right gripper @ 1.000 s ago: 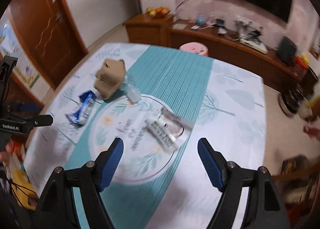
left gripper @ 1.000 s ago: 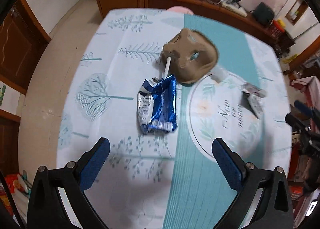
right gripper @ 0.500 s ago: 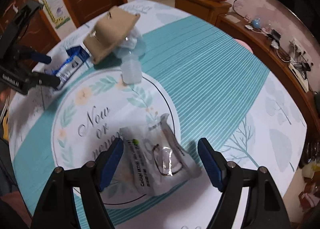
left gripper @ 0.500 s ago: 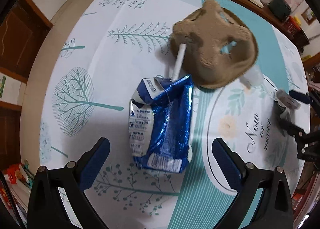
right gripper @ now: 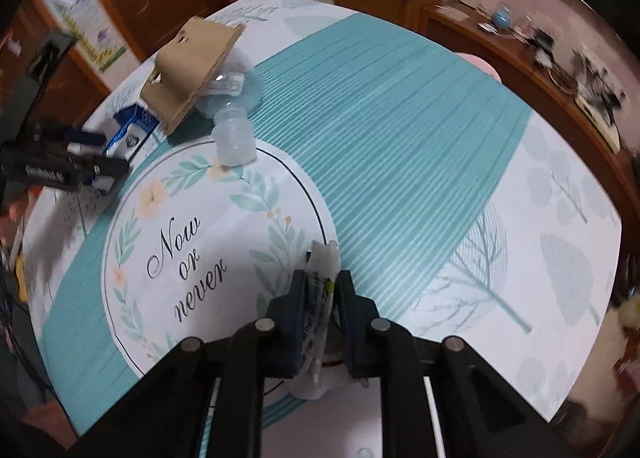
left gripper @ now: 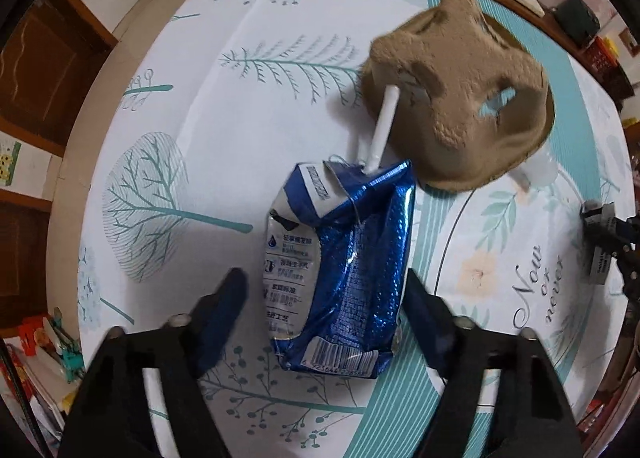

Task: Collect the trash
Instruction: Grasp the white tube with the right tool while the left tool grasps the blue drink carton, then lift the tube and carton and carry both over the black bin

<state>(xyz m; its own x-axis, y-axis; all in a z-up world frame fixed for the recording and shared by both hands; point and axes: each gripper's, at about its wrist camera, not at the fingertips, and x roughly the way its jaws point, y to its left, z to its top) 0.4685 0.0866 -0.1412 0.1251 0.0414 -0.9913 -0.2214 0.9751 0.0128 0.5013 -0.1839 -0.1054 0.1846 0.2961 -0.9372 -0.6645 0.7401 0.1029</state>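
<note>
Indoor light, moderate and even, slightly dim toward the frame corners. Both views show strong fisheye curvature: the desk [left gripper: 240,105] edge bows and a black vignette rings each frame.

Left wrist view: the blue foil carton [left gripper: 348,270] throws small specular glints; soft shadows fall on the cloth under the left gripper [left gripper: 324,298], whose fingers are motion-blurred. The cardboard tray [left gripper: 460,105] reads soft.

Right wrist view: mid-frame print sharp. Far sideboard [right gripper: 520,41] and right margin smeared by motion blur. A soft shadow lies under the right gripper [right gripper: 322,290], near the pinched plastic wrapper [right gripper: 320,298].
</note>
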